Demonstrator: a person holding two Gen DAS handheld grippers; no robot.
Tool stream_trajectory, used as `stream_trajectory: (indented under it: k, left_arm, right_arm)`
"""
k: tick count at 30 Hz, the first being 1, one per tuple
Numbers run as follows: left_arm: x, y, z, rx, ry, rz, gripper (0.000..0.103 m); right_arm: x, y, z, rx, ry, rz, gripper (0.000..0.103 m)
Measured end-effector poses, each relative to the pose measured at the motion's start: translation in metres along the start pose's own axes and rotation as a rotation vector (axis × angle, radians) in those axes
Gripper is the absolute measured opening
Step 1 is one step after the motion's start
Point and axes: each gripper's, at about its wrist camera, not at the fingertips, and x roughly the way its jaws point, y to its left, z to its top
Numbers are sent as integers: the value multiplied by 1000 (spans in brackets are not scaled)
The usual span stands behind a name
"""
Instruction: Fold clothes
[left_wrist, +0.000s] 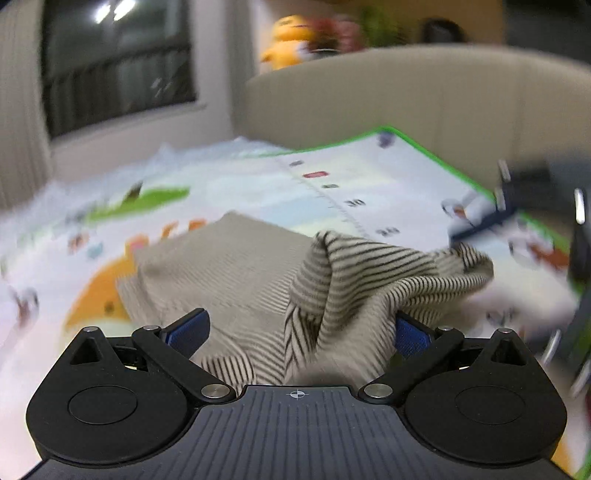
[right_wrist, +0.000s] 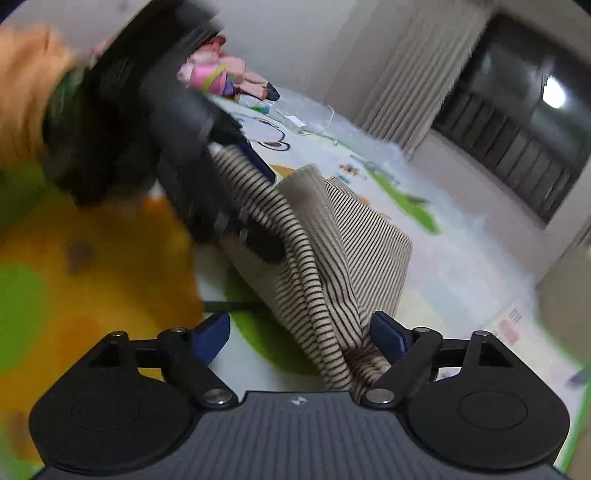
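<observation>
Two grippers are working over a big printed play mat (left_wrist: 258, 192) that is covering the floor, its green edge running toward one o'clock in the left wrist view. On it a striped sweater (left_wrist: 229, 266) is lying part folded, its flat half spreading toward eleven o'clock and a bunched fold rising at one o'clock, probably so that it can be carried across the flat part. The left gripper (left_wrist: 299, 332) is showing its blue pads spread wide, with cloth lying loose between them, so it is open and not pinching. The right gripper (right_wrist: 301, 334) is likewise spread, the striped fold draping against its right pad only; whether that fold is caught deeper in is not something I can tell.
</observation>
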Motion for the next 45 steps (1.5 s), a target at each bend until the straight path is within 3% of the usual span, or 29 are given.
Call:
stream_trajectory:
  k: [2, 3, 4, 6, 9, 12, 16, 22, 26, 29, 34, 36, 40, 43, 45]
  left_arm:
    - [1, 10, 0, -62, 16, -10, 103]
    - [-1, 12, -1, -69, 21, -8, 103]
    - [-4, 13, -3, -68, 24, -6, 103]
    - [-12, 15, -6, -66, 27, -1, 103]
    - [-36, 21, -6, -85, -11, -28, 103]
    - [-58, 48, 6, -224, -93, -73, 103]
    - [-56, 79, 21, -368, -130, 26, 103]
    - [11, 75, 23, -311, -22, 65, 103]
    - [43, 77, 10, -310, 76, 42, 103]
    - [60, 82, -3, -321, 133, 24, 103]
    - [47, 85, -11, -308, 127, 33, 101]
    - [29, 93, -14, -344, 102, 41, 98]
    - [-14, 114, -19, -439, 32, 41, 98]
    - [-40, 113, -12, -441, -46, -61, 99]
    - [-43, 96, -5, -369, -57, -136, 100]
  right_arm:
    - [15, 7, -2, -36, -11, -43, 83]
    - [21, 7, -1, -30, -15, -45, 75]
    - [26, 4, 2, -5, -13, -25, 52]
    - [31, -6, 7, 70, -3, 43, 42]
    - [28, -16, 10, 140, 8, 107, 33]
    - [18, -23, 11, 195, 28, 171, 26]
    - [-9, -31, 13, 218, 20, 255, 25]
    - [-68, -61, 37, 230, -11, 326, 24]
    - [-69, -97, 63, 203, -25, 312, 24]
    - [-30, -119, 78, 186, -4, 294, 24]
    - [78, -122, 70, 176, 82, 293, 24]
    - [111, -119, 64, 175, 105, 290, 25]
    - [137, -124, 57, 246, 97, 258, 24]
    - [155, -128, 48, 299, 129, 195, 22]
    - [158, -133, 42, 361, 127, 195, 22]
